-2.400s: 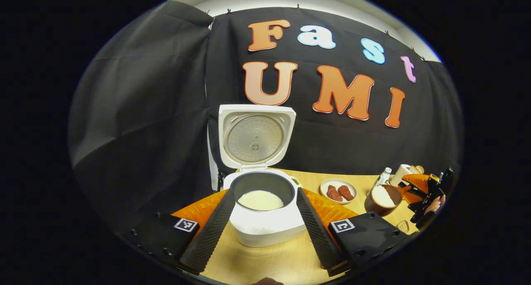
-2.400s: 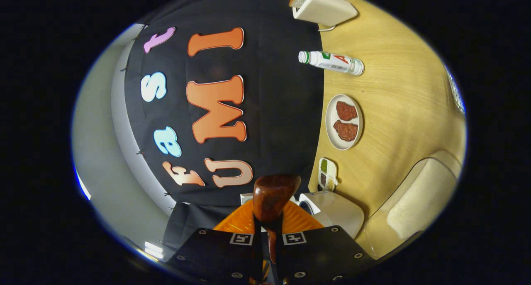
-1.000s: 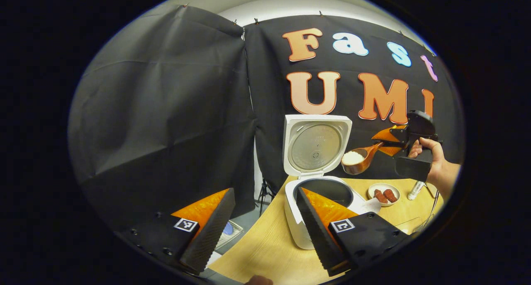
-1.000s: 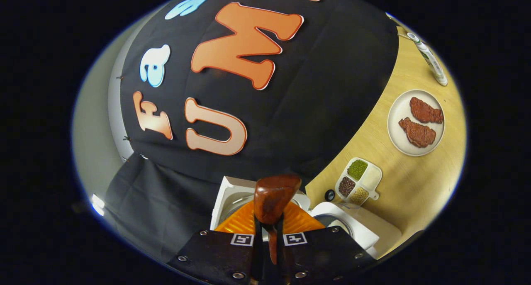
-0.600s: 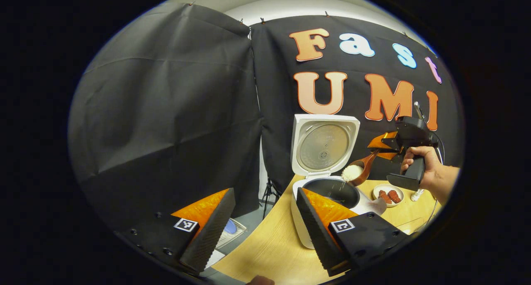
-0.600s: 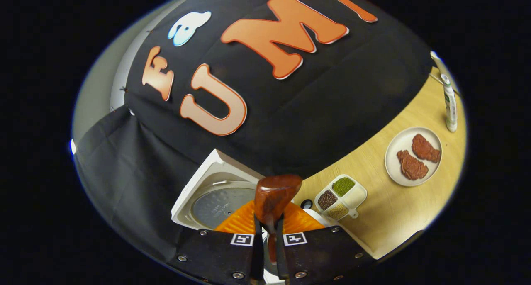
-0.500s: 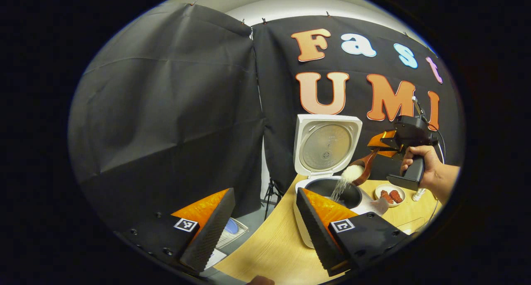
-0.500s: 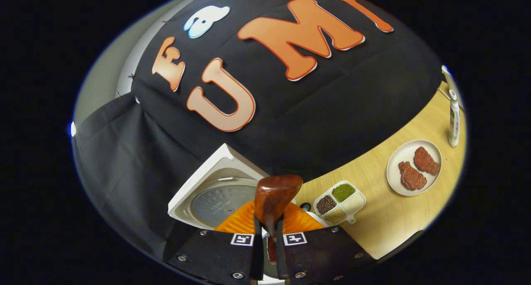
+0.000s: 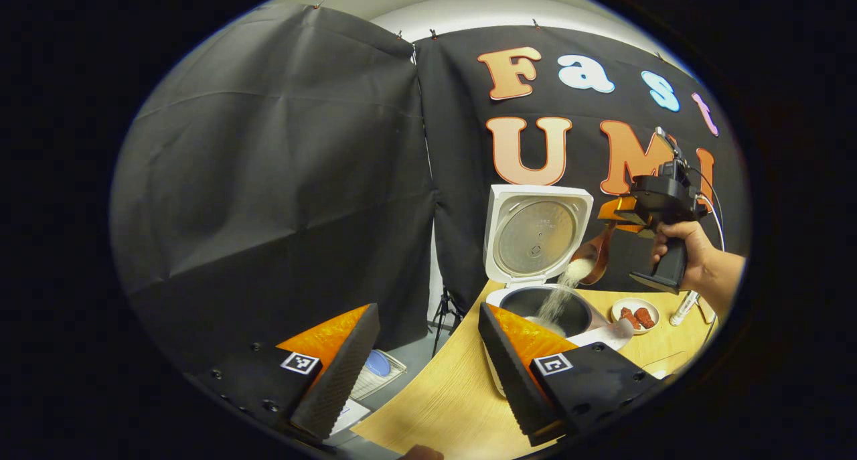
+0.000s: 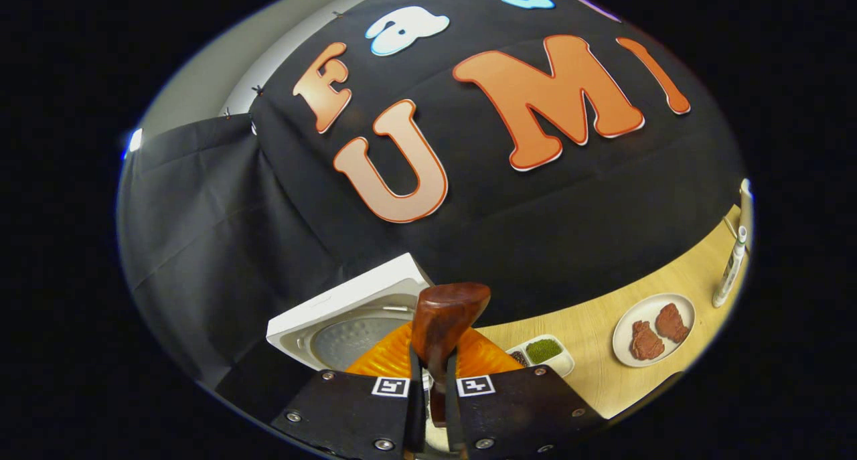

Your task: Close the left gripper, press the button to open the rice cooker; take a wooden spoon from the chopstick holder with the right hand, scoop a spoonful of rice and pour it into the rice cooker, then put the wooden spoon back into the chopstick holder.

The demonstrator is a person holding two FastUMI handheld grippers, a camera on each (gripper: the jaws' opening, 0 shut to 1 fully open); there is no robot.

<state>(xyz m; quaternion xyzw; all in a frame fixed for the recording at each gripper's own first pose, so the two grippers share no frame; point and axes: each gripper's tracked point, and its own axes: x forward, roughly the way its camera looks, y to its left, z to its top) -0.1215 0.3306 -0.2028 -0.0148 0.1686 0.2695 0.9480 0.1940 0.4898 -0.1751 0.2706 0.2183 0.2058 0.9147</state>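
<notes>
Left gripper view: the left claw (image 9: 422,379) stands wide apart, holding nothing, low over the near edge of the desk (image 9: 442,400). Beyond it the cooker (image 9: 535,306) sits on the desk with its lid (image 9: 537,236) raised upright and its dark pot exposed. The right claw (image 9: 612,222), held by a hand (image 9: 683,252), is above and to the right of the pot; it grips the spoon (image 9: 592,256), whose bowl is tipped toward the lid. A stream of rice (image 9: 559,296) falls from the bowl into the pot. A plate (image 9: 636,313) with two brown pieces lies on the desk behind the cooker, with a bottle (image 9: 683,306) just beyond it.

Right gripper view: the right claw (image 10: 430,379) is closed on the handle of the spoon (image 10: 442,329), both fingers pressing on it. The open lid (image 10: 348,323) lies below and to the left. On the desk (image 10: 589,373) are a divided dish (image 10: 546,353) of grains, the plate (image 10: 653,339) and the bottle (image 10: 728,269).
</notes>
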